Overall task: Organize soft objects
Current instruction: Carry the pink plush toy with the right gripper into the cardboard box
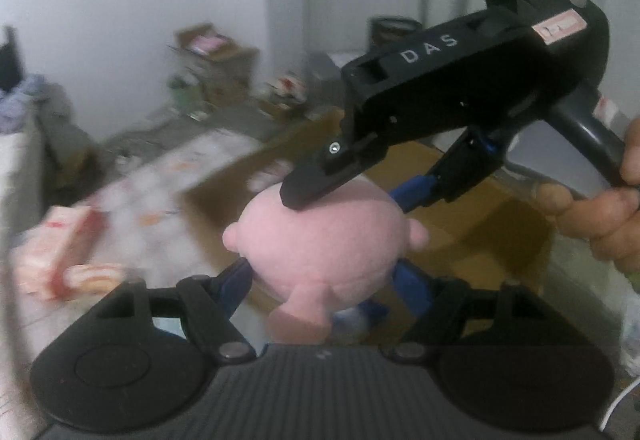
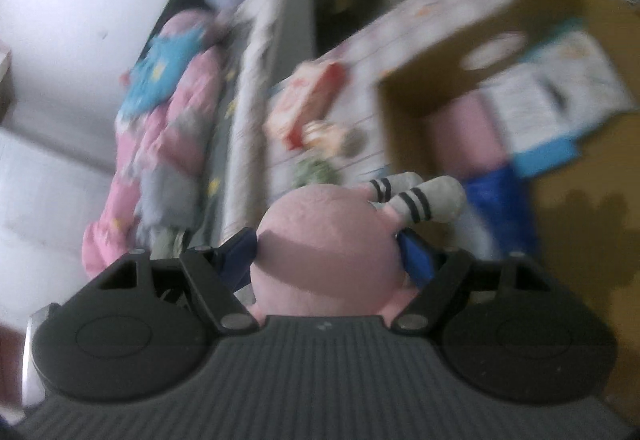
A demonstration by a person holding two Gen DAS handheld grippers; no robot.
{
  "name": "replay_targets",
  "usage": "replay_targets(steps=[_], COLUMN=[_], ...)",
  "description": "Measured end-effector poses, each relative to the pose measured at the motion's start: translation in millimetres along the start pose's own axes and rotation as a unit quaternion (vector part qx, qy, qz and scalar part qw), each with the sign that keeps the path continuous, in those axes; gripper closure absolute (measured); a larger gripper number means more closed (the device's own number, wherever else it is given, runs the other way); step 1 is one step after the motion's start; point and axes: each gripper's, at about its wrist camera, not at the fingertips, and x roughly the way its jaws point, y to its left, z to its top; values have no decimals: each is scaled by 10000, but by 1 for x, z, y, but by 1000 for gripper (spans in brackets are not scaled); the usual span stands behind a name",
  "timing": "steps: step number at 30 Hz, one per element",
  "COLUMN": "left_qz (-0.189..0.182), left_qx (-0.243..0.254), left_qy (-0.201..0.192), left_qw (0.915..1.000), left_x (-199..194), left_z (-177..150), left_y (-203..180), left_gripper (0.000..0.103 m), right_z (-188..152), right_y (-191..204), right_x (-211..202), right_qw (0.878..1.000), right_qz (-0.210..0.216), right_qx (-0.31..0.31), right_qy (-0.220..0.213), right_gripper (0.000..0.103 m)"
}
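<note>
A round pink plush toy (image 1: pixel 326 240) hangs in the air between both grippers. My left gripper (image 1: pixel 324 282) is shut on its lower part, blue fingers (image 1: pixel 236 286) on either side. My right gripper (image 1: pixel 360 196) comes in from the upper right and is shut on the toy's top. In the right wrist view the same plush toy (image 2: pixel 324 244) fills the gap of my right gripper (image 2: pixel 328 252); its grey feet with black stripes (image 2: pixel 434 200) point away. An open cardboard box (image 1: pixel 480 236) lies below the toy.
The cardboard box (image 2: pixel 568 176) holds a pink item (image 2: pixel 468 136), a blue item and white paper. A red-and-white carton (image 2: pixel 308 100) lies on a white patterned sheet (image 1: pixel 168 184). A pink and blue quilt (image 2: pixel 160 128) lies to the left. Boxes stand by the far wall (image 1: pixel 216 64).
</note>
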Motion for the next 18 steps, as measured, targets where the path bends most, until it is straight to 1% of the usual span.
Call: replay_targets(steps=[2, 6, 12, 14, 15, 16, 17, 18], left_qz=[-185, -332, -290, -221, -173, -123, -138, -147], left_qx=[21, 30, 155, 218, 255, 279, 263, 239], left_qy=[221, 646, 1077, 1248, 1324, 1418, 1528, 1574], left_qw=[9996, 9974, 9936, 9917, 9907, 9894, 9878, 9871], left_x=[28, 77, 135, 149, 154, 160, 164, 164], left_z=[9, 19, 21, 18, 17, 17, 16, 18], left_y=[-7, -11, -24, -24, -22, -23, -23, -25], left_gripper=[24, 24, 24, 24, 24, 22, 22, 22], right_z=[3, 11, 23, 26, 29, 29, 29, 29], right_y=[-29, -81, -135, -151, -153, -159, -164, -168], right_x=[-2, 2, 30, 38, 45, 50, 53, 55], right_qw=[9997, 9977, 9944, 9930, 9924, 9914, 9905, 9901], right_qz=[-90, -228, -391, -494, -519, -533, -612, -602], right_qx=[238, 628, 977, 1070, 1115, 1193, 1228, 1265], right_qy=[-49, -98, -82, -70, -53, -28, -14, 14], right_gripper=[26, 26, 26, 26, 26, 26, 26, 26])
